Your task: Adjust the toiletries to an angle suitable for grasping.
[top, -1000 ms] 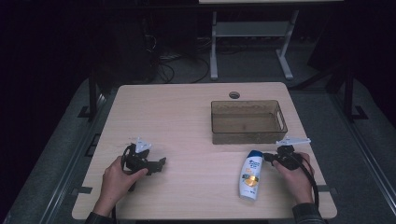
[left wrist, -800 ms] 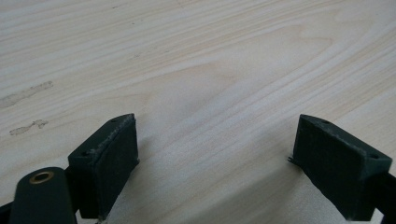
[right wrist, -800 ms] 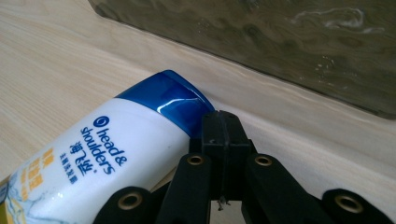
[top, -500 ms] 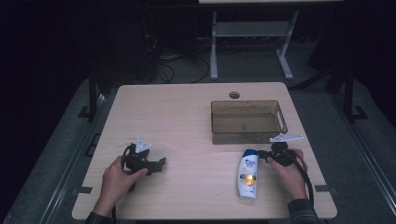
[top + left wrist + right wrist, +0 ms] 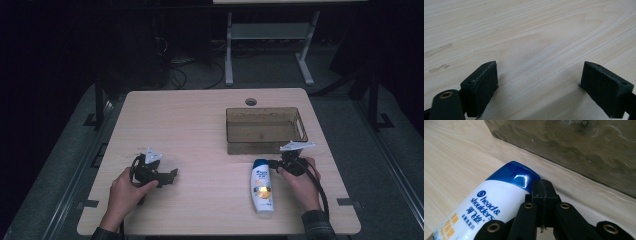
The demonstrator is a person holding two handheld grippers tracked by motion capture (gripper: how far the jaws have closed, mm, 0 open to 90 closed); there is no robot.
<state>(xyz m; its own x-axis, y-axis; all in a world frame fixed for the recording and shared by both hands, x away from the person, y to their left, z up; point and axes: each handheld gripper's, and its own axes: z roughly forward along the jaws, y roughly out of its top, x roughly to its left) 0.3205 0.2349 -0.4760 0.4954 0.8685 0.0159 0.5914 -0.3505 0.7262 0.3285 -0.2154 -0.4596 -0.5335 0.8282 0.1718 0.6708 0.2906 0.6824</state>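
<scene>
Scene: light wooden table [image 5: 200, 125], dark room beyond, two hand-held grippers at the near edge.
Shampoo bottle [image 5: 262, 186]: flat on its side at the near right, blue cap toward the smoky brown bin [image 5: 265, 131], white base toward the person; near the bin's front wall, not touching it.
Right gripper [image 5: 276, 164]: jaws pressed together with nothing between them, tips just beside the bottle's cap end; in the right gripper view [image 5: 543, 191] set against the blue cap's shoulder, contact likely though hard to confirm.
Left gripper [image 5: 170, 176]: resting low at the near left, well apart from bottle and bin; in the left gripper view [image 5: 539, 82] jaws spread wide over bare wood, holding nothing.
Step in hand: apparently a nudge or line-up at the cap with closed jaws, ahead of any grasp; bottle not yet lifted.
Next move calls for: opening the jaws wide enough to span the bottle's body, then closing across it below the cap.
Edges: bin wall close behind the cap, leaving little room on that side; near table edge not far from the bottle's base.
Open room: broad bare wood to the bottle's left and across the table's middle.
</scene>
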